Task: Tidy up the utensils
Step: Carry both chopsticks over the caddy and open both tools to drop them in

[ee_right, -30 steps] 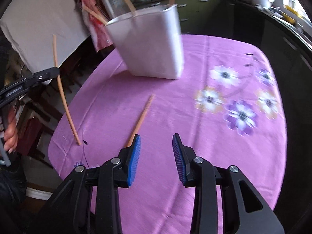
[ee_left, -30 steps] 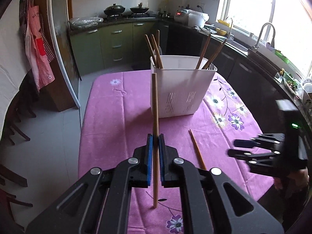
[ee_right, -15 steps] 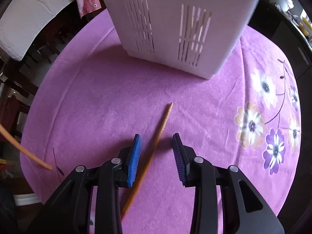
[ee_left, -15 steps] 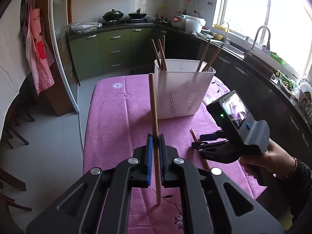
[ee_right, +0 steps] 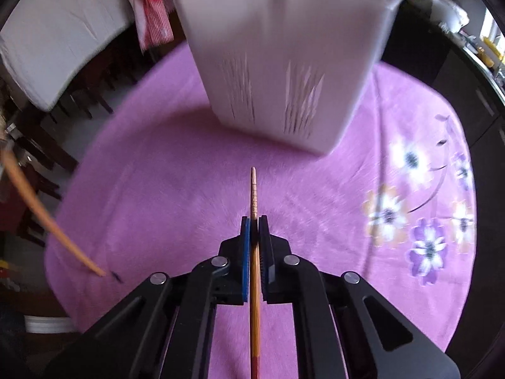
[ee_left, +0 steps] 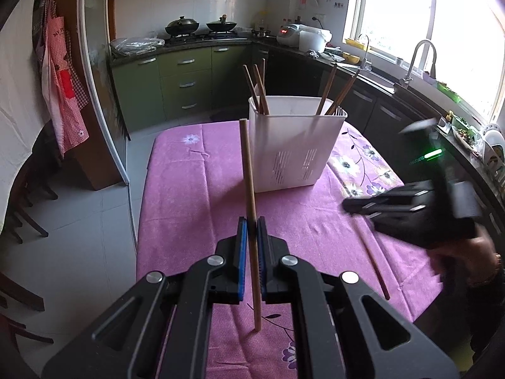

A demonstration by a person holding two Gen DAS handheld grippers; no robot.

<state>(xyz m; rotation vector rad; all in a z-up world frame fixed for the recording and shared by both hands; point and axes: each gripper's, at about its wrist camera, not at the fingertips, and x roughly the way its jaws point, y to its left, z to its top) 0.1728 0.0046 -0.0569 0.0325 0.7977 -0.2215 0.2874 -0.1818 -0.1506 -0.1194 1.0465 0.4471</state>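
My left gripper [ee_left: 251,225] is shut on a wooden chopstick [ee_left: 248,170] and holds it upright over the near end of the purple table. The white slotted utensil holder [ee_left: 292,145] stands mid-table with several chopsticks leaning in it. My right gripper [ee_right: 254,224] is shut on a second chopstick [ee_right: 253,189] that points at the holder [ee_right: 277,63]. In the left wrist view the right gripper [ee_left: 353,206] is blurred at the right, with that chopstick [ee_left: 374,259] trailing toward the table's near edge. The left-held chopstick [ee_right: 47,221] shows at the left of the right wrist view.
The purple flowered tablecloth [ee_left: 189,195] covers the table. Green kitchen cabinets [ee_left: 186,79] and a counter with a sink tap [ee_left: 419,60] stand behind and to the right. An apron [ee_left: 63,85] hangs at the left. Dark chairs [ee_right: 41,145] stand beside the table.
My right gripper has closed on the chopstick that lay on the cloth and lined up with it. My left gripper still holds its chopstick upright, a little higher.
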